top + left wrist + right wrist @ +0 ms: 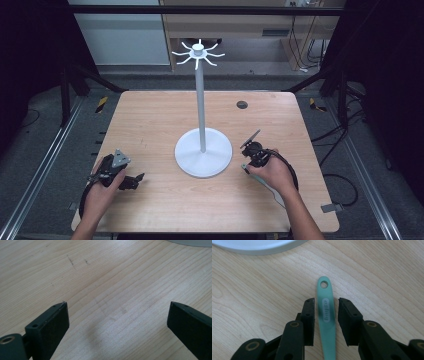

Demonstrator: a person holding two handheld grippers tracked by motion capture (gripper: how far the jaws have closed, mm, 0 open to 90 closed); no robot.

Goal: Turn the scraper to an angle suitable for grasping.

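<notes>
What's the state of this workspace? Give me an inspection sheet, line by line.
Surface: wooden table, faint scuffs.
Job's things: green utensil handle with hanging hole lies flat; white hook stand upright at centre.
Clutter: nothing seen.
Grippers: right tongs straddle the handle, small gaps either side; left tongs wide open above bare wood.
Cables: black gripper cable loops by the right hand.
Surroundings: dark frame, grey floor, cabinet behind.

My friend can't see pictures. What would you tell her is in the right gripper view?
A mint-green handle with a small hole at its far end lies flat on a pale wooden table, between the two black fingers of the right gripper, with a slim gap on each side. The rim of a white round base curves along the top edge.
</notes>
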